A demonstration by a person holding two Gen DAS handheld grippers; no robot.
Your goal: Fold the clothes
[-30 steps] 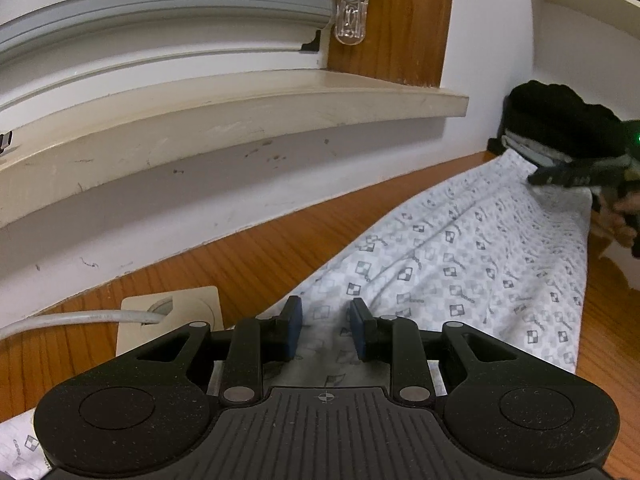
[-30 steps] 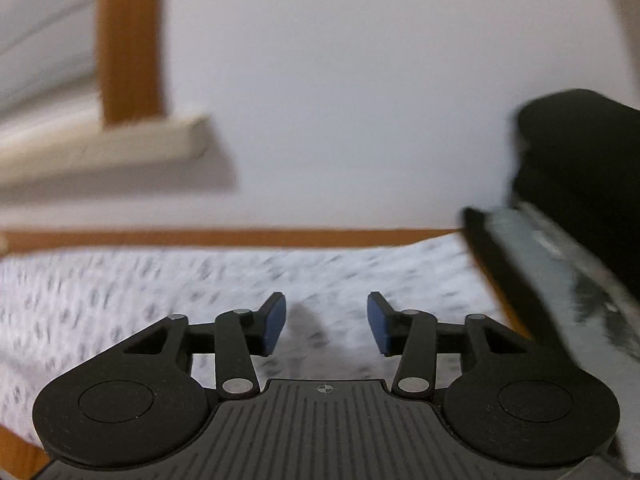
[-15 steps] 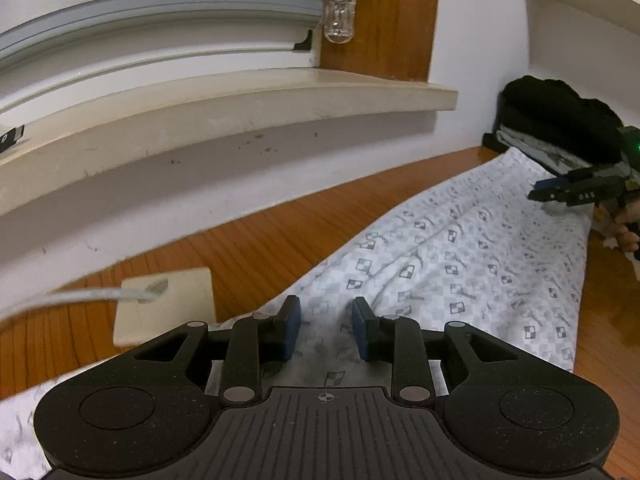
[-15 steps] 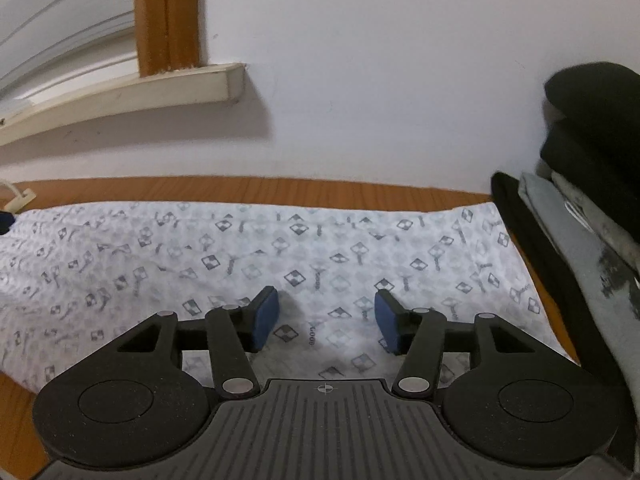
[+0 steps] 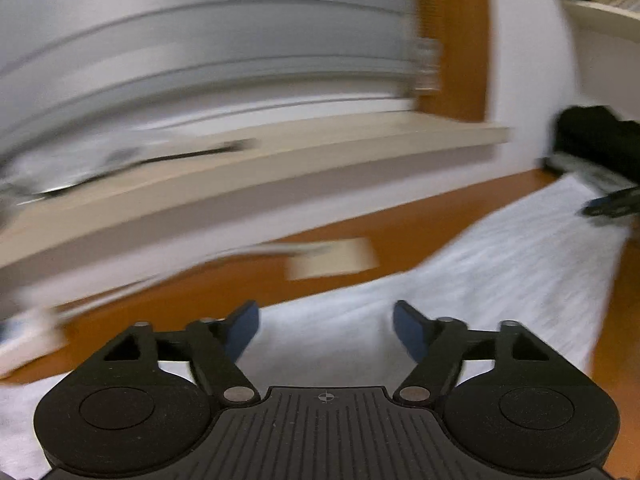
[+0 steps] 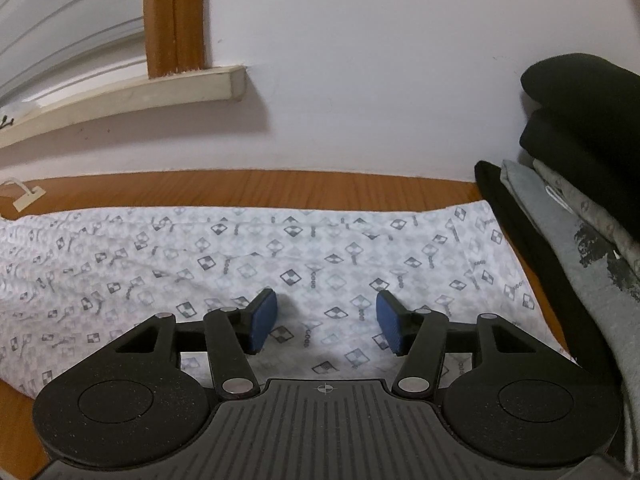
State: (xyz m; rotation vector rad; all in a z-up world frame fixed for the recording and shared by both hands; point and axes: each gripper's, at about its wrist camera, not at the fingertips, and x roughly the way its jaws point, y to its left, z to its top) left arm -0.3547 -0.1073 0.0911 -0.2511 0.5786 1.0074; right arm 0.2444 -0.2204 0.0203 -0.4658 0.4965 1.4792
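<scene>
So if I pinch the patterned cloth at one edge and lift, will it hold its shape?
Probably not. The patterned cloth lies thin and flat with soft wrinkles, so it will likely droop and drag. It looks light. On the smooth wooden table it may slide rather than stay put.

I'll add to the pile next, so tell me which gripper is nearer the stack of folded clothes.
Right. The right gripper hovers open over the patterned cloth beside the stack of folded clothes. The left gripper, jaws just opened, is at the cloth's far end.
</scene>
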